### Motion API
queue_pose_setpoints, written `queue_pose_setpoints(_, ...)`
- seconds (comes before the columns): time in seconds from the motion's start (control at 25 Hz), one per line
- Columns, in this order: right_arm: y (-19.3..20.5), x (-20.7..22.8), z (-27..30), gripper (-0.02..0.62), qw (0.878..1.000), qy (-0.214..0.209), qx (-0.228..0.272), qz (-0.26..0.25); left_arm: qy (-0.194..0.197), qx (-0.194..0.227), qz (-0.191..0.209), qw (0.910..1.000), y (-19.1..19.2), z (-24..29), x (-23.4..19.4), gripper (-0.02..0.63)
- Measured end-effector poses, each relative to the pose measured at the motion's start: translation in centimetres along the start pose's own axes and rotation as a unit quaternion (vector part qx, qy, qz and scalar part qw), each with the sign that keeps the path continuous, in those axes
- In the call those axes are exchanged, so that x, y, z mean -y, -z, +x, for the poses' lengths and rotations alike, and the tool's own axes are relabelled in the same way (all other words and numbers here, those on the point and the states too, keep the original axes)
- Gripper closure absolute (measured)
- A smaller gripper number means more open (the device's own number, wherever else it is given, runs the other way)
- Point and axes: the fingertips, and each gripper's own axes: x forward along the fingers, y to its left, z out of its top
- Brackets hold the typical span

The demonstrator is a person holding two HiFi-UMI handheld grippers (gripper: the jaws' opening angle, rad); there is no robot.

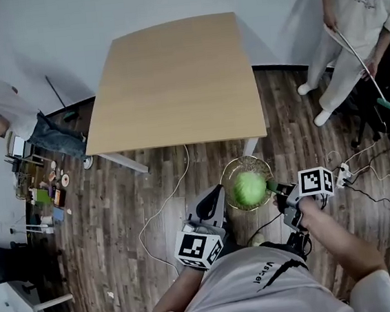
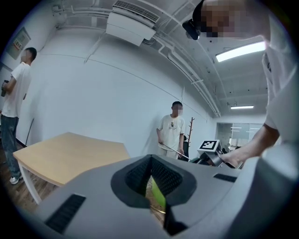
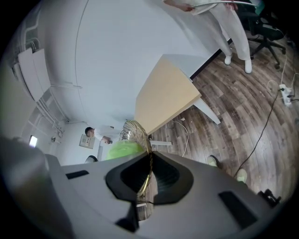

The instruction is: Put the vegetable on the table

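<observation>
A round green cabbage (image 1: 250, 188) lies in a gold wire basket (image 1: 245, 162) held above the wood floor, just in front of the light wooden table (image 1: 177, 81). My left gripper (image 1: 219, 191) is shut on the basket's left rim. My right gripper (image 1: 275, 188) is shut on its right rim. In the left gripper view my left gripper (image 2: 152, 186) shows a strip of green cabbage (image 2: 157, 193) and gold wire between its jaws. In the right gripper view my right gripper (image 3: 148, 175) pinches the basket's rim (image 3: 135, 130), with the cabbage (image 3: 122, 150) beyond it.
A person with a long stick (image 1: 354, 24) stands at the table's right, by a dark office chair (image 1: 383, 104). Another person (image 1: 10, 112) stands at the left, near small items on the floor (image 1: 43, 195). Cables and a power strip (image 1: 342, 171) lie on the floor.
</observation>
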Motion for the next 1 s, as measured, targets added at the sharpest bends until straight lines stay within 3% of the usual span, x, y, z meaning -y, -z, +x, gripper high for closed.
queue_pose_setpoints(0.48,-6.3,-3.6,8.4,0.571,0.996,0.017,0.073,0.041,0.056,-0.012,0.028,0.998,-3.6,3.8,-11.6,0.595)
queue_pose_setpoints(1.0,-12.3,-2.9,14.0,0.571,0.996,0.037,0.066,0.047,0.056,-0.019,0.011,0.9982,-3.7,8.3,-15.8,0.595)
